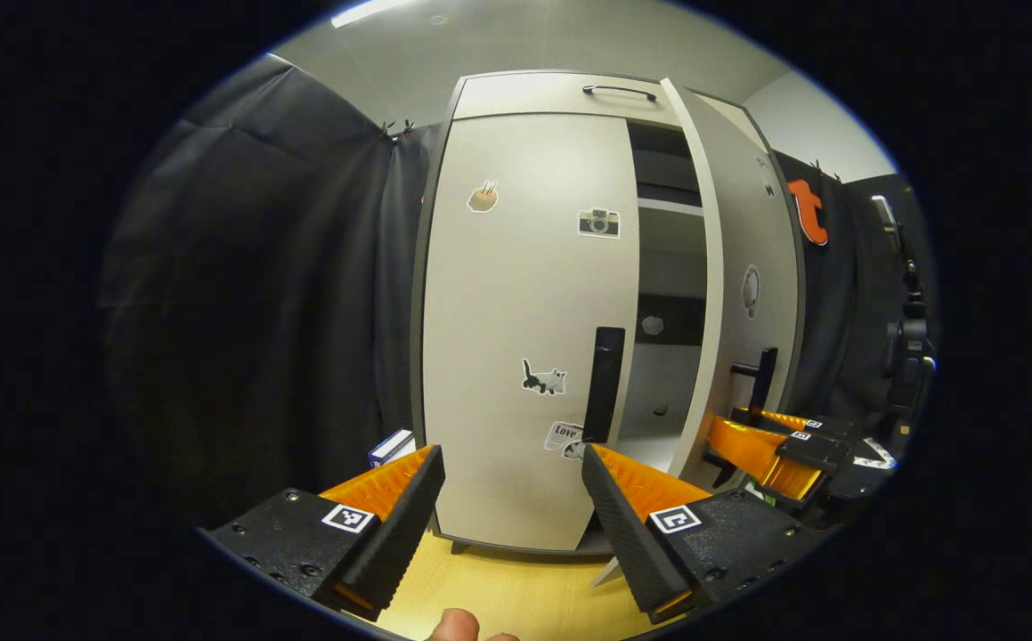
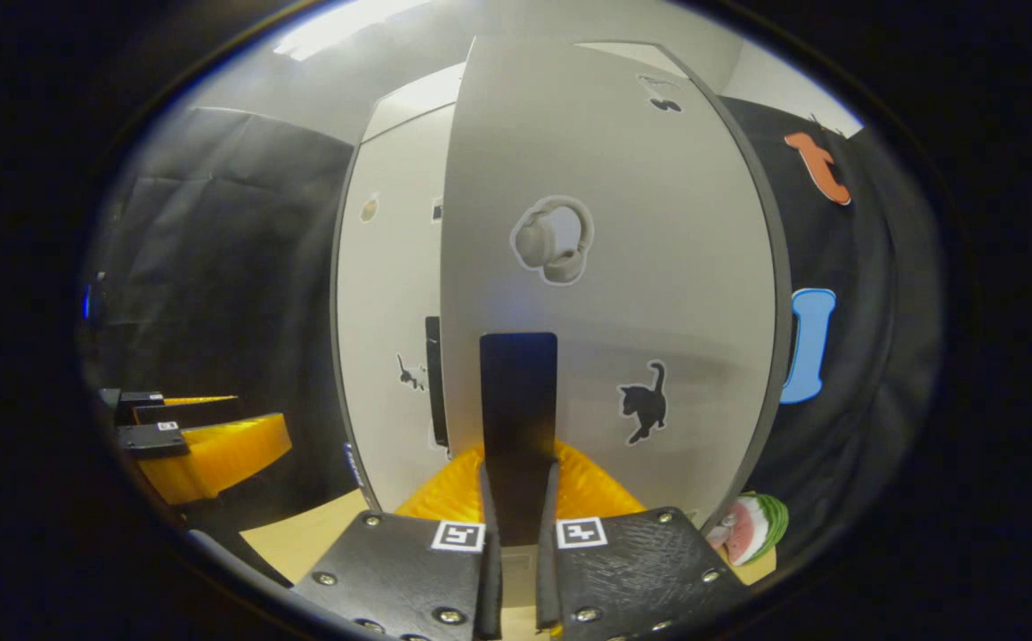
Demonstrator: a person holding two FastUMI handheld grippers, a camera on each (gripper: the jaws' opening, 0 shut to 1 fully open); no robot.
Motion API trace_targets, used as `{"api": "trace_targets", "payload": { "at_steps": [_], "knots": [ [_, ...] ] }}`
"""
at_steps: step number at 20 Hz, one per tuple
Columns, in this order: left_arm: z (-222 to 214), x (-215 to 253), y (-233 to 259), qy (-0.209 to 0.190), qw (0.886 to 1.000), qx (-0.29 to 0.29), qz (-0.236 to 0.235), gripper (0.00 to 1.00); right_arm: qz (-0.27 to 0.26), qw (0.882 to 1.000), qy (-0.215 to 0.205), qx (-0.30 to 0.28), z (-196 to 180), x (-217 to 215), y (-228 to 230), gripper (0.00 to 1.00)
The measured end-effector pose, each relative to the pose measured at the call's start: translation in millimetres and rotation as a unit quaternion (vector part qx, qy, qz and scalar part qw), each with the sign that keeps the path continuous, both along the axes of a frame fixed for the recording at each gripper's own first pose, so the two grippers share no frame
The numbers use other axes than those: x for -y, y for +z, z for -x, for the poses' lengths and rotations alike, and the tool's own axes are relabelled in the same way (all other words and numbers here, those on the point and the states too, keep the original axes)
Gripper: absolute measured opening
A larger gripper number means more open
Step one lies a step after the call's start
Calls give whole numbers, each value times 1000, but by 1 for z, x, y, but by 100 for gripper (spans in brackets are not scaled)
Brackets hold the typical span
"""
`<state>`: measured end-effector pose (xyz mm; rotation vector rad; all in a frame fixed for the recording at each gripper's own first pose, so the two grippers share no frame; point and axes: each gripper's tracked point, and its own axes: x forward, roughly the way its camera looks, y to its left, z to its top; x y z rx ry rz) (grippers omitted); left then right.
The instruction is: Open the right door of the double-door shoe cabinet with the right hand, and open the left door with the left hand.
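Observation:
The white double-door shoe cabinet stands ahead. Its left door [image 1: 516,356] is closed, stickers on it, with a black vertical handle [image 1: 605,383] near its inner edge. My left gripper [image 1: 513,467] is open just in front of and below that handle, nothing between its fingers. The right door [image 2: 605,267] is swung partly out, showing dark shelves [image 1: 669,267] inside. My right gripper [image 2: 518,499] is shut on the right door's black handle [image 2: 518,392]. It also appears in the left gripper view, as the orange right gripper [image 1: 760,445] at the right door's handle [image 1: 760,378].
Black cloth hangs on both sides of the cabinet. The floor [image 1: 498,588] is light wood. A small blue-and-white box [image 1: 391,445] lies left of the cabinet's base. A watermelon-slice toy [image 2: 751,525] sits by the right door's foot. A black stand [image 1: 907,356] is far right.

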<state>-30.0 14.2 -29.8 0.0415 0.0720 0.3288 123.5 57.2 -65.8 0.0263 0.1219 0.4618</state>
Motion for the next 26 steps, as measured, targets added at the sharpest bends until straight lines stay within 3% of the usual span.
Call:
{"api": "trace_targets", "payload": {
  "at_steps": [7, 15, 26],
  "knots": [
    [-5, 25, -5, -2, 1000, -7, -1, 97, -4, 1000, 28, 1, 5, 4, 0, 15],
    [-21, 63, -13, -35, 999, -11, 5, 97, -14, 999, 47, 8, 10, 10, 1, 15],
    [-28, 71, -15, -43, 999, -14, 1, 97, -31, 997, 71, 20, 16, 19, 2, 15]
  ]
}}
